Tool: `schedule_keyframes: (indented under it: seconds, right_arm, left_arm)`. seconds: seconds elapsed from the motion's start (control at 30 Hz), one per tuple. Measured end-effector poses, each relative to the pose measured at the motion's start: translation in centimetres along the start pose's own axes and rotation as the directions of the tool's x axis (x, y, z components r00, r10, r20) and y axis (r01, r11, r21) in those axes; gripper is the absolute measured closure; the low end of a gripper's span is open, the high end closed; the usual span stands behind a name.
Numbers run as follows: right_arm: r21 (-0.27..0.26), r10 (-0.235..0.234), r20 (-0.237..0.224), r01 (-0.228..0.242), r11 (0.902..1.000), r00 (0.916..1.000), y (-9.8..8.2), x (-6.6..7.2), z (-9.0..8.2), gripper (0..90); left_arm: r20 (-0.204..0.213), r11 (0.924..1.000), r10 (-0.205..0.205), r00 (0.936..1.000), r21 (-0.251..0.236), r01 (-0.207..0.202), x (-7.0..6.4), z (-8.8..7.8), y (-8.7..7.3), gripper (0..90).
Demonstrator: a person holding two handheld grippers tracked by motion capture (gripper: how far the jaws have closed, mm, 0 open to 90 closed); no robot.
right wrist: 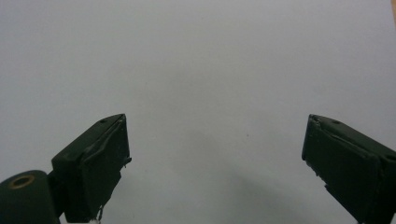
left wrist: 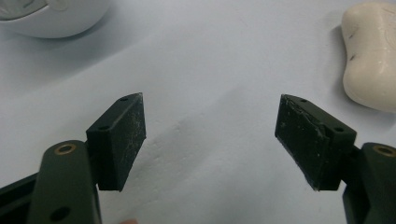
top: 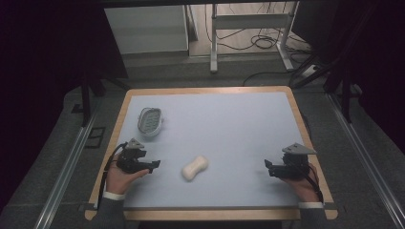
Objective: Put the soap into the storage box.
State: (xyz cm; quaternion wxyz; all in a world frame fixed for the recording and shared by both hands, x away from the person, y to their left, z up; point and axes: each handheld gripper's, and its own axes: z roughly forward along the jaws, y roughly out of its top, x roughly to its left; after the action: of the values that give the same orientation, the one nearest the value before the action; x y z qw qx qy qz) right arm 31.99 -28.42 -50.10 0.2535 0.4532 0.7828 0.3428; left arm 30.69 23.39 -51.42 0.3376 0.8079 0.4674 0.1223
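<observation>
A cream-white bar of soap [top: 195,167] lies on the pale blue table top near the front middle; in the left gripper view the soap [left wrist: 371,56] sits at the upper right. A white soap dish [top: 150,121] with a ribbed inside stands at the back left, and its rim [left wrist: 51,21] shows at the top left of the left gripper view. My left gripper [top: 155,165] is open, low over the table, a short way left of the soap. My right gripper [top: 267,167] is open at the front right, with bare table between its jaws [right wrist: 215,154].
The table [top: 239,119] has a wooden border. Beyond its far edge are a grey floor, a white cabinet [top: 145,28], a metal desk frame [top: 250,28] and loose cables [top: 262,43]. Metal rails run along both sides.
</observation>
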Motion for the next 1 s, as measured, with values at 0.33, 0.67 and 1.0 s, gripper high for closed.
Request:
schedule_keyframes:
  seconds: [0.33,0.67,1.0]
  right_arm:
    - [-0.019,0.043,-0.014,-0.043,0.9989,0.9990,-0.2,-0.8,-0.6,7.2]
    - [-0.014,0.055,-0.004,-0.055,0.9984,0.9985,-0.5,-1.4,-0.7,7.3]
    - [-0.017,0.049,0.011,-0.049,0.9986,0.9987,-0.4,-1.3,-0.9,7.2]
  left_arm:
    - [-0.006,1.0000,0.007,1.0000,-0.004,-0.007,-0.7,-0.4,0.5,25.5]
    - [-0.011,0.9988,0.042,0.9991,0.025,-0.042,-1.7,-1.2,1.7,26.3]
    - [0.017,0.9965,0.079,0.9967,0.025,-0.079,-2.6,-1.7,3.4,26.2]
